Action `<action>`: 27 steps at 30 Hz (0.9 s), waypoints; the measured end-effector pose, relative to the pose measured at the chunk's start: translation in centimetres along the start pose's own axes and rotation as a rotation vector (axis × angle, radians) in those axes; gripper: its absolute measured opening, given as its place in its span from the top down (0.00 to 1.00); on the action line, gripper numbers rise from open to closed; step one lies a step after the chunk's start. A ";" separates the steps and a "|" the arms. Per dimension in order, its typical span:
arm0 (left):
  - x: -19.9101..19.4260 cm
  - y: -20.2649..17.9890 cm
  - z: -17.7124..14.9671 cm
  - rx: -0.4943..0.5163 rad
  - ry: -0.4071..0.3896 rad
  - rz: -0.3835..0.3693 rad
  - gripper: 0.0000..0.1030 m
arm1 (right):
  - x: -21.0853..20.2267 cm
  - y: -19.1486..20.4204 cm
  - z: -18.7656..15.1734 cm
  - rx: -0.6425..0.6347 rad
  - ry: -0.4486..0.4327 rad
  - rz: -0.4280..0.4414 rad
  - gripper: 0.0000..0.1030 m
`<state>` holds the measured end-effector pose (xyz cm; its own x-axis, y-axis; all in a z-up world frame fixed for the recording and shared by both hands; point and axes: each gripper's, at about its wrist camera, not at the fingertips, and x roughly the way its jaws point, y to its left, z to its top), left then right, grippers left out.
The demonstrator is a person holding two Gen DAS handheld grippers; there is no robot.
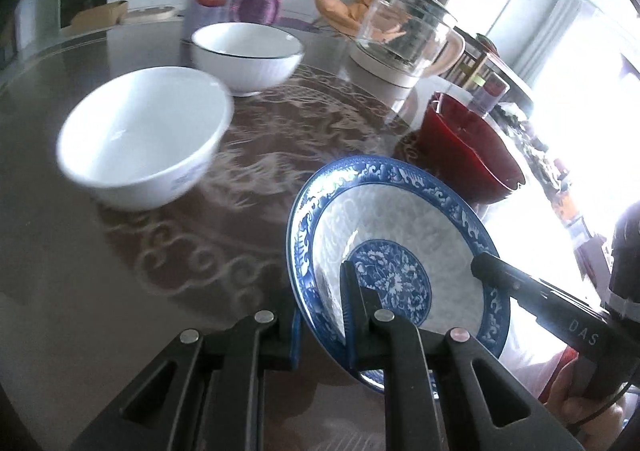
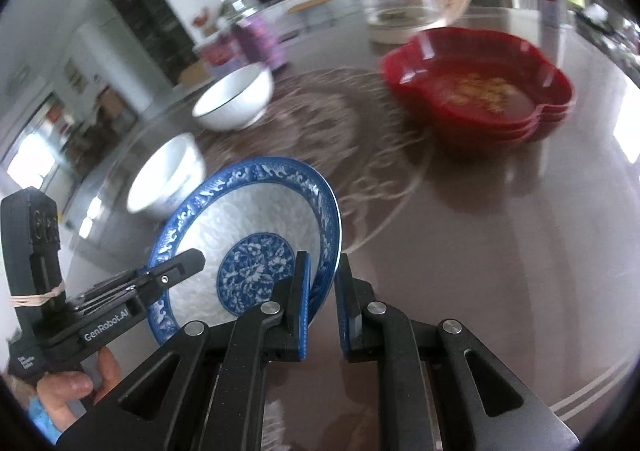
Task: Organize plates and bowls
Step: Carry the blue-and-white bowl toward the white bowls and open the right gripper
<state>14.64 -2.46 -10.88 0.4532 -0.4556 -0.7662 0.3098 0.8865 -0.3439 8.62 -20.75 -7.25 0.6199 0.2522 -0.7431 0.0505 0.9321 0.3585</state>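
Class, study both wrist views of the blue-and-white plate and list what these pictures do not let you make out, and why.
- Blue-and-white plate: its near rim is covered by the left gripper in the left wrist view, and by the right gripper in the right wrist view.
- Plain white bowl: its blue side mark is motion-blurred, unreadable.
- Red bowl: its yellowish contents are too blurred to identify.

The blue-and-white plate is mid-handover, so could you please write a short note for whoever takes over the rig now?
Left gripper: shut on the blue-and-white plate, one rim.
Right gripper: straddles the opposite rim; grip unclear.
Plate is tilted, apparently off the table.
Two white bowls stand apart; red dishes look stacked.
Left: place the plate, nest the bowls.
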 end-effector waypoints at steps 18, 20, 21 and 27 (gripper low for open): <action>-5.2 3.1 -2.3 -0.020 -0.125 0.200 0.09 | -5.2 -3.2 -3.5 0.039 -0.189 -0.196 0.32; -4.9 4.4 -3.3 -0.030 -0.109 0.240 0.09 | -4.9 -4.1 -4.4 0.044 -0.161 -0.259 0.32; -4.5 5.1 -3.7 -0.037 -0.094 0.260 0.09 | -4.5 -4.4 -4.7 0.037 -0.143 -0.290 0.32; -2.9 6.4 -4.6 -0.035 -0.090 0.321 0.09 | -3.6 -6.6 -5.3 0.045 -0.099 -0.361 0.32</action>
<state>11.49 4.93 -13.32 0.5957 -0.1564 -0.7878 0.1111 0.9875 -0.1120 1.90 -26.44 -9.91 0.6281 -0.1190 -0.7690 0.3125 0.9436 0.1092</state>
